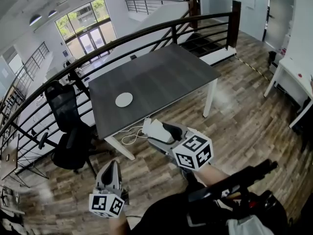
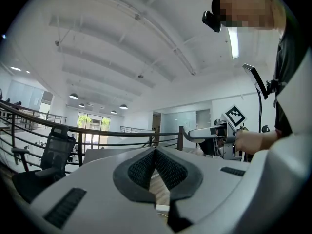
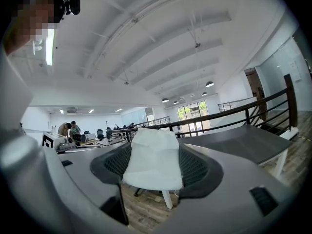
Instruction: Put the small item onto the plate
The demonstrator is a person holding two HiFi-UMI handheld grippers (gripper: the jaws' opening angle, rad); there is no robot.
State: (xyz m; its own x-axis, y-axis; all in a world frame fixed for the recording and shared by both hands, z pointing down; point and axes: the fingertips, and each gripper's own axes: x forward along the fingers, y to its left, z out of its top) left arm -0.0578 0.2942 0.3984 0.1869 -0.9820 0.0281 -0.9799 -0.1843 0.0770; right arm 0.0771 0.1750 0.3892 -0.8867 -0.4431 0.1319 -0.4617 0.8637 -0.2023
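A small round white plate lies near the front left of a dark grey table. My right gripper hangs in the air just off the table's near edge, shut on a small white item. In the right gripper view the white item fills the gap between the dark pads, with the table beyond it. My left gripper is lower and nearer me, over the wood floor, its pads pressed together on nothing. The left gripper view shows the right gripper off to the side.
A black office chair stands at the table's left end. A dark railing curves behind the table. A white cable lies on the floor under the near edge. A white desk stands at far right.
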